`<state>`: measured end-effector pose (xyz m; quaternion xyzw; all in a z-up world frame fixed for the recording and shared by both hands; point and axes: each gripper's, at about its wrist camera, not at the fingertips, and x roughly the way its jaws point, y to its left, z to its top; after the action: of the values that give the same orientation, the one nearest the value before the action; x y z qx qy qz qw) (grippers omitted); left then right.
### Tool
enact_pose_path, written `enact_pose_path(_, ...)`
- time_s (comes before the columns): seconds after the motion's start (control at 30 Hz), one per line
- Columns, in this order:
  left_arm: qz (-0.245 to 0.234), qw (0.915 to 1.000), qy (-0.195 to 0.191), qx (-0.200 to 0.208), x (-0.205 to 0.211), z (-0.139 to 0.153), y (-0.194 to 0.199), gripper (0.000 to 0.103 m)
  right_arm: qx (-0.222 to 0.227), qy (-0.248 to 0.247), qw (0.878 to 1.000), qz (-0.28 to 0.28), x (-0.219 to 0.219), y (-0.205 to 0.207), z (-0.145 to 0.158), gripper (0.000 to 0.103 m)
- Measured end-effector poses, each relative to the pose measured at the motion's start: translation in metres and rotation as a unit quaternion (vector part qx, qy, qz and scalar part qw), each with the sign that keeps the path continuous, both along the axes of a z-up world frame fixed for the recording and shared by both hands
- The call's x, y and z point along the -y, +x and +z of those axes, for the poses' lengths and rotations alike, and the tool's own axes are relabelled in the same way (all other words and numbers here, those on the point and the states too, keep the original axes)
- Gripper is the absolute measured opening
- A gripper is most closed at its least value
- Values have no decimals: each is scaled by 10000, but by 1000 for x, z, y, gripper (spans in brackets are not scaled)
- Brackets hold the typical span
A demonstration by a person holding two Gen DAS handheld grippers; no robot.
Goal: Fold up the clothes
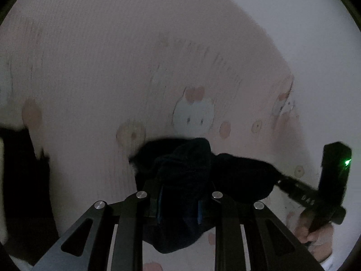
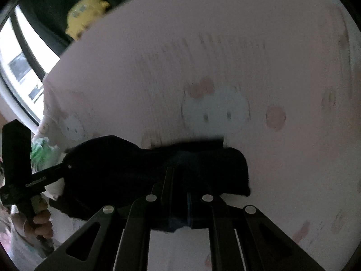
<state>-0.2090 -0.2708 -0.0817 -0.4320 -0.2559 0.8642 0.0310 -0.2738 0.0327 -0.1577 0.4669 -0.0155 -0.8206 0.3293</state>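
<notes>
Over the pink printed sheet [image 1: 90,56], I'm holding the dark garment [image 1: 185,164] stretched between left gripper [image 1: 178,205] and right gripper [image 2: 180,203], both pinching edges. Soft, light, limp; gripping corners.

Both gripper [image 1: 178,203] tips buried in dark garment [image 1: 187,169]; pink printed bedding [image 2: 225,67] motion-blurred.
</notes>
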Motion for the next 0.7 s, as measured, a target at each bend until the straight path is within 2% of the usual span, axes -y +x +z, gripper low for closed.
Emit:
enact_pose_path(0.1, -9, 9999, 93, 129, -2, -11, 9, 18, 237, -89, 9997, -44, -8, 9, -17, 7)
enact_pose_path(0.37, -51, 9995, -203, 219, -11, -19, 56, 19, 255, -33, 9997, 2, -24, 42, -25, 7)
enact_pose_path(0.53, 131, 9990, 377, 201, -11, -27, 81, 18, 27, 143, 9999, 69, -30, 69, -16, 7)
enact_pose_path(0.7, 203, 9990, 348, 182, -14, -27, 105, 19, 81, 18, 9999, 116, -39, 86, -14, 7)
